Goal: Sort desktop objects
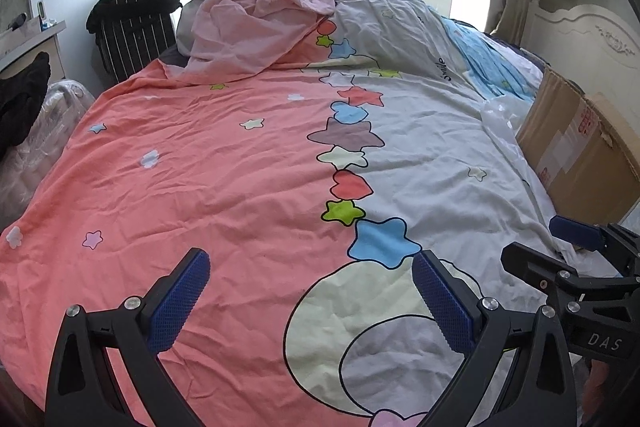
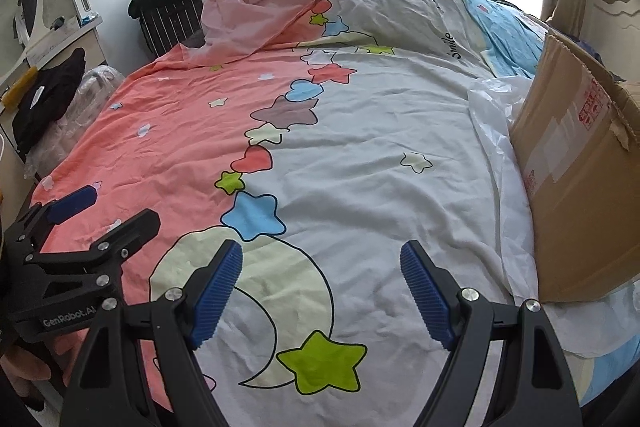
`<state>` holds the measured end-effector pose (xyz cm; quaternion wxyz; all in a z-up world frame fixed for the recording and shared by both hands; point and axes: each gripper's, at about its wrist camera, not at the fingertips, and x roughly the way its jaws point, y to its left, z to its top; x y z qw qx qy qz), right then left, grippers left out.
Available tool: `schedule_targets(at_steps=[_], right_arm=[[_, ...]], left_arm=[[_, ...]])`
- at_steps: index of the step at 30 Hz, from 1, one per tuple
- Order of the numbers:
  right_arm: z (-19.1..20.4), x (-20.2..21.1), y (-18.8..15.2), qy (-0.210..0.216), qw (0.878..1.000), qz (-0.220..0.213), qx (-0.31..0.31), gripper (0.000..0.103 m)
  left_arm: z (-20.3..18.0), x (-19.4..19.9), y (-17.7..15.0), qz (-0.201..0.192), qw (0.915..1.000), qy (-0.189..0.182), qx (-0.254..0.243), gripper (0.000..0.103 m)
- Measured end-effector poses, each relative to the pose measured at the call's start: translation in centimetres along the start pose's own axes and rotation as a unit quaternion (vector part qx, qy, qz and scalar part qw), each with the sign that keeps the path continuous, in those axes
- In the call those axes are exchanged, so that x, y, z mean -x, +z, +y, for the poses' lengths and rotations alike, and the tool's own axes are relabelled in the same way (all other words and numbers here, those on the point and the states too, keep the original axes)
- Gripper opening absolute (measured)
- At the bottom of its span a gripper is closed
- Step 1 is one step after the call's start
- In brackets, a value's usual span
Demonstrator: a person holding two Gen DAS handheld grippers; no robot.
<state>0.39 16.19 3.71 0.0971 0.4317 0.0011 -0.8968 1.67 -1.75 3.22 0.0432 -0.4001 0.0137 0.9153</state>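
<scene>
Cotton quilt [image 1: 248,163] covers the bed; no desktop object shows. Left gripper [image 1: 308,301] and right gripper [image 2: 322,291] hover over it, jaws wide, empty. Soft and light I'd judge: pinch a fold near the box [image 2: 576,163]

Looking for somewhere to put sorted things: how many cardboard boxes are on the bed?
1. The cardboard box stands at the bed's right edge, beside white plastic sheeting. Others may be hidden out of view.
</scene>
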Motion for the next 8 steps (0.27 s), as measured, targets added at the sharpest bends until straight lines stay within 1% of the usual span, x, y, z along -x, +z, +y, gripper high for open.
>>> schedule_targets(at_steps=[8], right_arm=[[0.2,-0.15,-0.13,0.002,1.0,0.001,0.003,0.079]], left_arm=[[-0.27,0.21,-0.2,-0.005,1.0,-0.002,-0.004,0.103]])
